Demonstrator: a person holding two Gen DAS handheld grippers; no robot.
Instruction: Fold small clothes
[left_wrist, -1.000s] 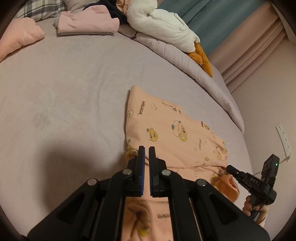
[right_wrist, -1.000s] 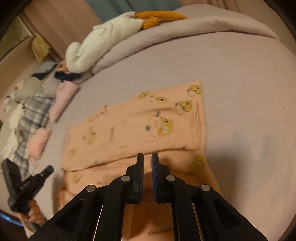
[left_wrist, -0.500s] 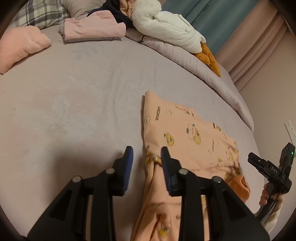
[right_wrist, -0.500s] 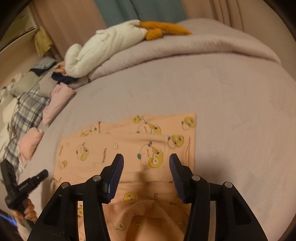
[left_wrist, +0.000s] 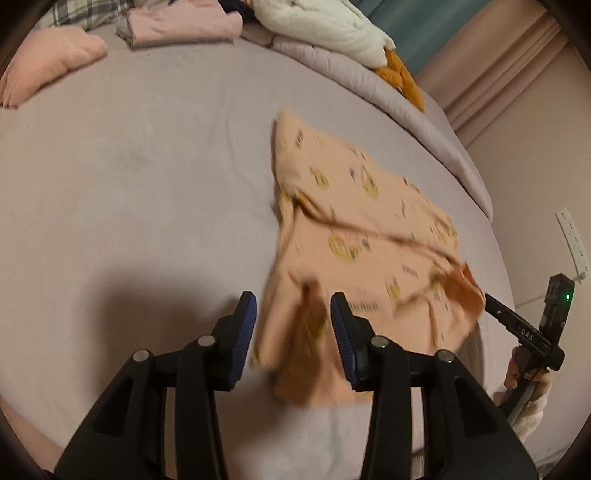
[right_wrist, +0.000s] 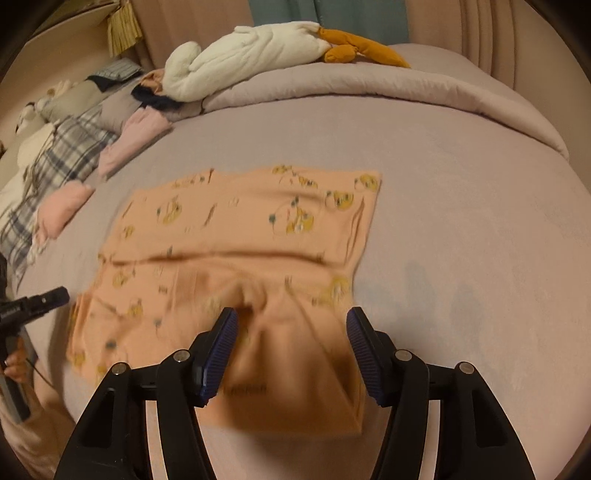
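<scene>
A small peach garment with yellow cartoon prints lies on the mauve bed, partly folded, its near edge loose and blurred. It also shows in the right wrist view. My left gripper is open and empty just above the garment's near left corner. My right gripper is open and empty above the garment's near edge. The right gripper also shows at the right edge of the left wrist view, and the left gripper at the left edge of the right wrist view.
Folded pink clothes and a pink bundle lie at the far left of the bed. A white and orange plush toy rests on the rolled duvet. A plaid cloth lies at the left.
Both grippers were shut on the garment's edge a second ago. They have opened, let the cloth drop, and pulled back toward me.
</scene>
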